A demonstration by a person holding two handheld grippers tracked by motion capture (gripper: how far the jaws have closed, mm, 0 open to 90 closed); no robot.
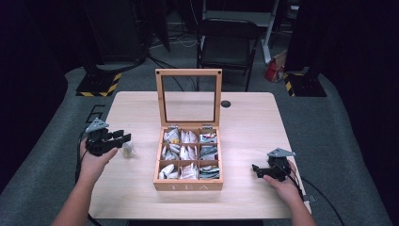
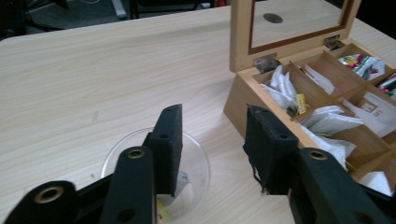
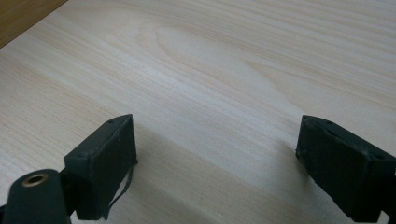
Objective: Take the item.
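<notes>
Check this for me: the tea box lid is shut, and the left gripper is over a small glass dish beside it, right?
Not quite: the tea box lid stands open and upright, as the high view shows. The left gripper is indeed over the small glass dish beside it.

The word "TEA" stands in pale capital letters on the front wall of the wooden box (image 1: 188, 186), facing the person's side of the table in the high view, while the printing on the sachets inside is too small to read.
</notes>
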